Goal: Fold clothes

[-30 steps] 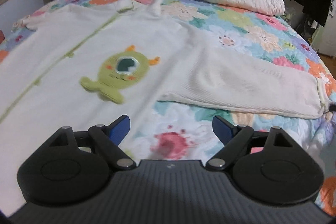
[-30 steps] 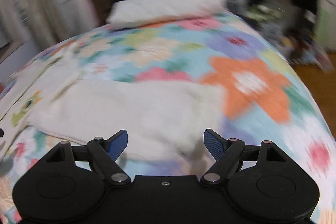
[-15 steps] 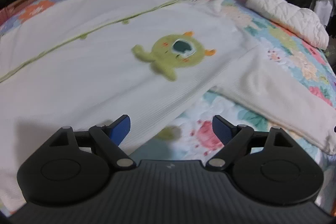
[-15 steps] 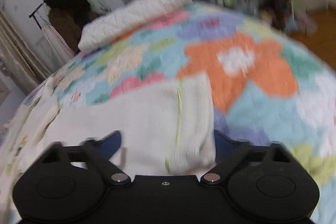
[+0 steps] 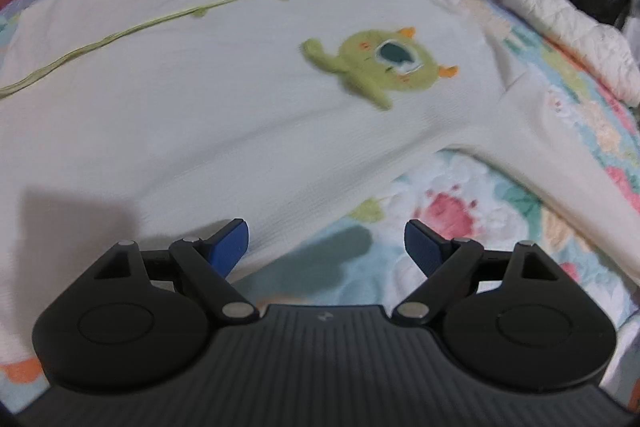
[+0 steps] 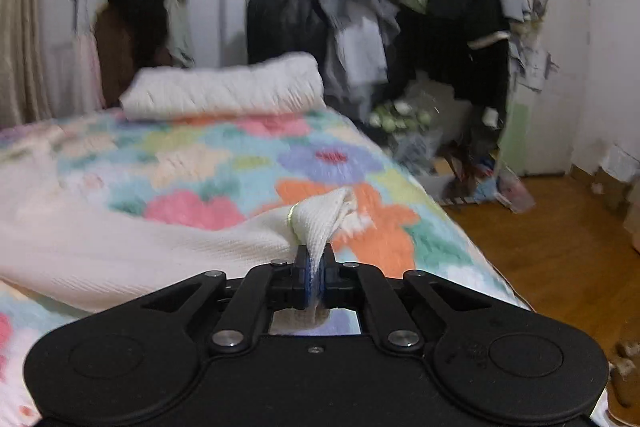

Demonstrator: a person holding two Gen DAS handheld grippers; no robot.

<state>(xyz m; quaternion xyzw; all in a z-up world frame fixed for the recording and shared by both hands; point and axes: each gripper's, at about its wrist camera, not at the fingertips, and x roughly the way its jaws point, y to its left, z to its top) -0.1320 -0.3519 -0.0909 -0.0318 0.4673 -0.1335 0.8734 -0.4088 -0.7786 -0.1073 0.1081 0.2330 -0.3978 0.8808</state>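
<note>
Cream knit cardigan (image 5: 208,99), ribbed weave, spread flat and face up across floral bedspread (image 5: 452,211). Thin green trim line (image 5: 168,17) running along the front, small green buttons beside it. Green one-eyed monster patch (image 5: 384,67) with orange horns on the chest panel. One sleeve (image 5: 532,163) stretched out sideways from the body over the bedspread. Sleeve cuff (image 6: 324,215), edged with a yellow-green stitch, bunched and lifted off the bedspread, pinched at its end; rest of sleeve trailing back in a low slack fold.
</note>
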